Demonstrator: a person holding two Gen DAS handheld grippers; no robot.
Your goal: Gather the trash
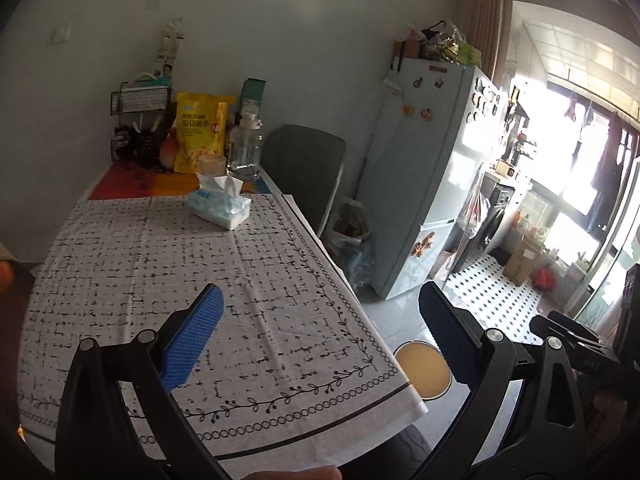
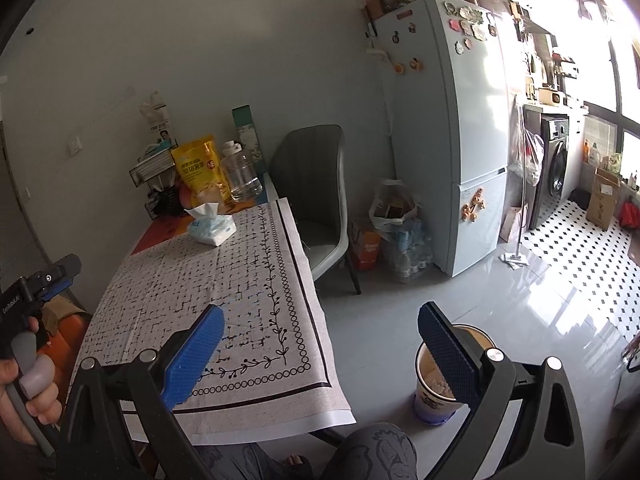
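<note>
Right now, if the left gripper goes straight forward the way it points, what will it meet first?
Probably the patterned tablecloth. The left gripper, jaws open and empty, points over its right edge, above and short of the tissue pack. Depth is unclear; a slightly rightward line would miss the cloth and head for the grey chair.

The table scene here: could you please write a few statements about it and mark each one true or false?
1. Both grippers, left and right, are open and hold nothing. True.
2. The tissue pack lies on the floor. False: it lies on the patterned tablecloth.
3. The paper bucket stands on the floor beside the table. True.
4. The yellow snack bag stands at the table's near edge. False: it stands at the far end, by the wall.
5. The fridge door hangs open. False: it is closed.
</note>
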